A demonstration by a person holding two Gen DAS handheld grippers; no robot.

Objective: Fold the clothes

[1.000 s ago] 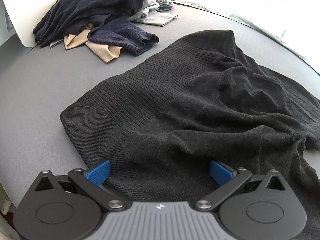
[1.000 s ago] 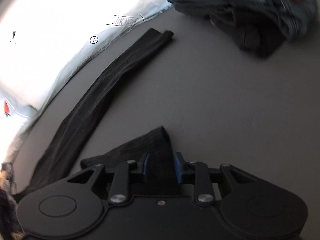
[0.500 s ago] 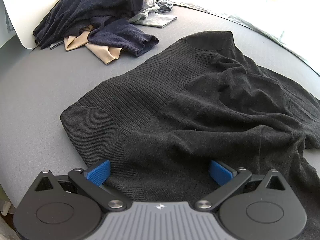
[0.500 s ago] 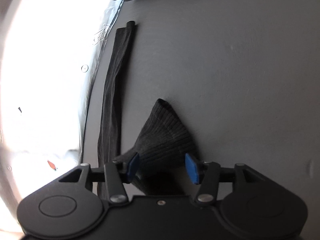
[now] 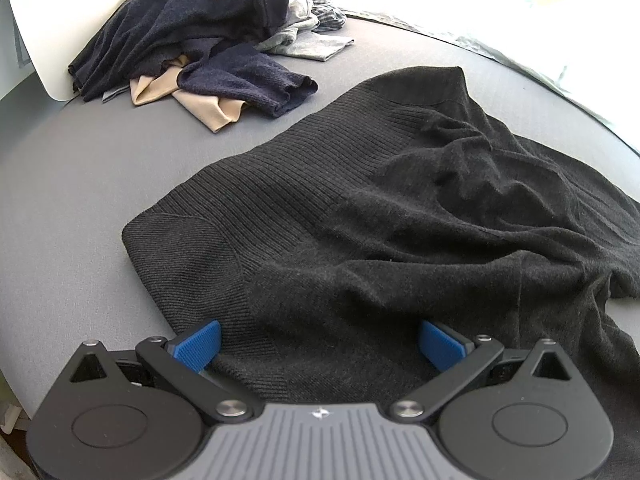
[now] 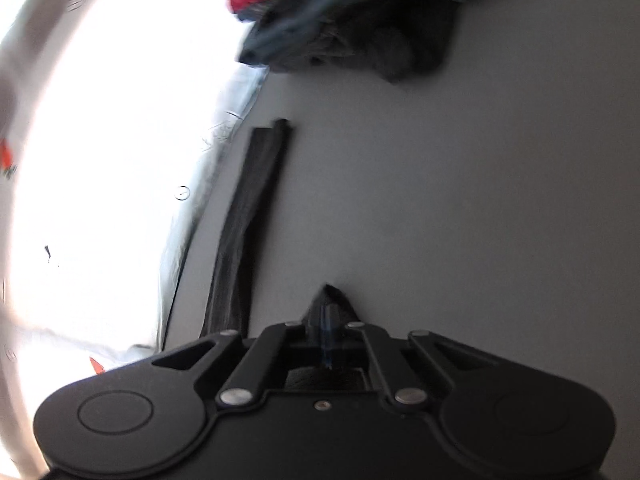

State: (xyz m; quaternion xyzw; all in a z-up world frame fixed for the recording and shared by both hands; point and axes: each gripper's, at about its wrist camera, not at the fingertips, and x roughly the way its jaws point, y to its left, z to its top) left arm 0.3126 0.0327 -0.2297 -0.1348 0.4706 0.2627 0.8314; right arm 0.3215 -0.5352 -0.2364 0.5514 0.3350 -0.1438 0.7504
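A black ribbed sweater (image 5: pixel 380 208) lies spread and rumpled on the grey surface (image 5: pixel 80 168). My left gripper (image 5: pixel 320 344) is open, its blue pads either side of the sweater's near hem. In the right wrist view, my right gripper (image 6: pixel 327 332) is shut on a black ribbed sleeve cuff (image 6: pixel 332 300), which pokes out past the fingertips. The sweater's other sleeve (image 6: pixel 248 232) lies stretched long and narrow to the left of it.
A heap of unfolded clothes, navy, beige and grey (image 5: pixel 200 40), sits at the back left. A stack of folded clothes with a red item on top (image 6: pixel 352 28) lies ahead of the right gripper. A bright white sheet (image 6: pixel 100 140) borders the grey surface.
My right gripper opened half a second ago and has now closed on the sleeve cuff, and its view has swung. The left gripper has stayed open over the hem.
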